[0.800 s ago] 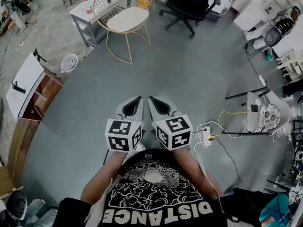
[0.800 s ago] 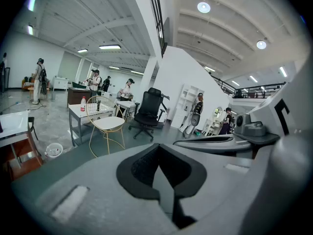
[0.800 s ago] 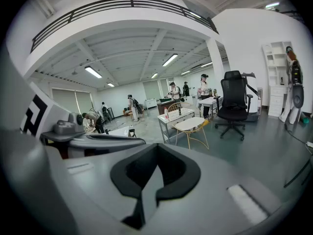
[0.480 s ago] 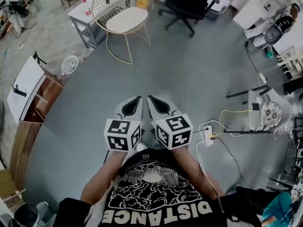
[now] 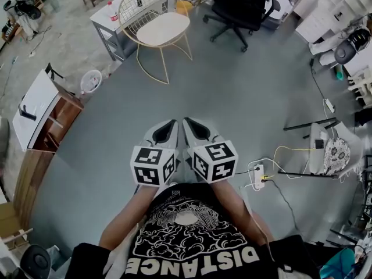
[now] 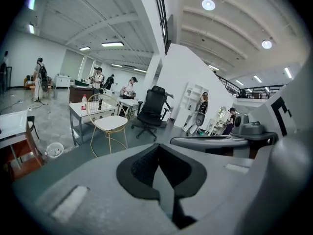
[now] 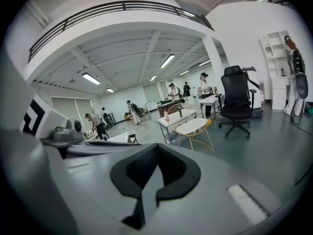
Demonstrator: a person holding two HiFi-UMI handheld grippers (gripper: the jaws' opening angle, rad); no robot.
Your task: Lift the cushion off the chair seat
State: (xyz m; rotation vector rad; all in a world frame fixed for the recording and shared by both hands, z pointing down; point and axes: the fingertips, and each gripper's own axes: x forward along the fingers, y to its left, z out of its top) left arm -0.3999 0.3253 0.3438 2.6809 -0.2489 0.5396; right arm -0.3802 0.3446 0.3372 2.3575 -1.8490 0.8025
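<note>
A gold wire chair (image 5: pixel 152 3) stands far ahead on the grey floor, with a round white cushion (image 5: pixel 164 28) lying flat on its seat. The cushion (image 6: pixel 110 124) also shows small in the left gripper view, and the cushion (image 7: pixel 191 126) shows in the right gripper view. My left gripper (image 5: pixel 170 123) and right gripper (image 5: pixel 187 122) are held side by side close to the person's chest, far from the chair. Both point toward it, a little downward. The left gripper (image 6: pixel 158 147) and the right gripper (image 7: pixel 156 148) each have their jaws together, with nothing between them.
A black office chair (image 5: pixel 241 4) stands right of the gold chair, and a white side table (image 5: pixel 107 16) with a bottle stands left of it. A small wastebasket (image 5: pixel 91 80) and a wooden cabinet (image 5: pixel 43 112) are at the left. A power strip (image 5: pixel 258 176) with cables lies at the right. People stand in the background.
The head view has shifted slightly, so the chair now sits a little lower and further right in it. Both grippers keep their place side by side, still shut.
</note>
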